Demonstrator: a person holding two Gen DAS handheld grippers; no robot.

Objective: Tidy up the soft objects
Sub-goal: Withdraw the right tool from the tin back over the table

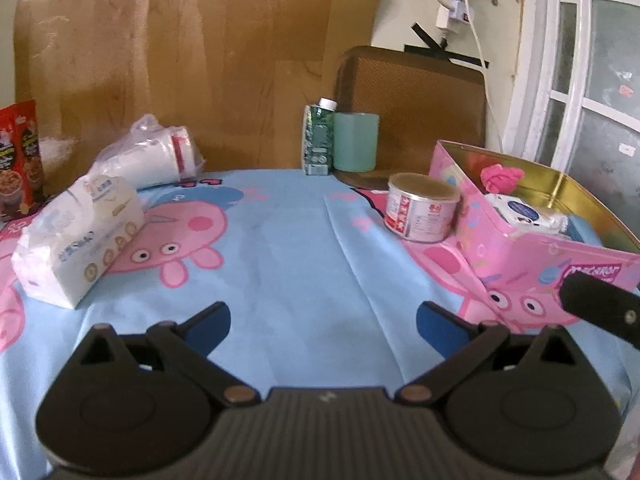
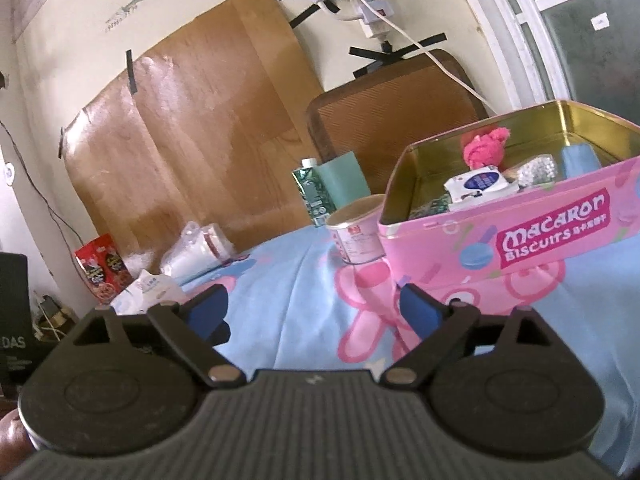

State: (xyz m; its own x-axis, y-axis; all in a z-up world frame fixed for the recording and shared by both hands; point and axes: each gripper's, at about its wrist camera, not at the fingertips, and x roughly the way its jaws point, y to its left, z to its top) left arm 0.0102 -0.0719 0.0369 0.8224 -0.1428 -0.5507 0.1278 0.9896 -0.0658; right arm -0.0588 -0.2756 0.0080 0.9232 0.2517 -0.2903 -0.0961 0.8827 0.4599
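Observation:
A pink biscuit tin (image 1: 516, 256) stands open at the right of the blue cartoon cloth; it also shows in the right wrist view (image 2: 500, 236). Inside lie a pink fluffy ball (image 1: 500, 178) (image 2: 484, 146), a white tissue pack (image 1: 524, 208) (image 2: 478, 186), a silvery item (image 2: 536, 170) and a blue item (image 2: 578, 158). A white tissue pack (image 1: 76, 236) and a plastic-wrapped white bundle (image 1: 148, 158) lie at the left. My left gripper (image 1: 323, 324) is open and empty above the cloth. My right gripper (image 2: 314, 312) is open and empty, in front of the tin.
A round tin can (image 1: 420, 212) stands just left of the biscuit tin. A green carton (image 1: 318, 140) and a teal cup (image 1: 356, 142) stand at the back edge before a brown chair back (image 1: 412, 92). Red snack packets (image 1: 18, 156) lean at far left.

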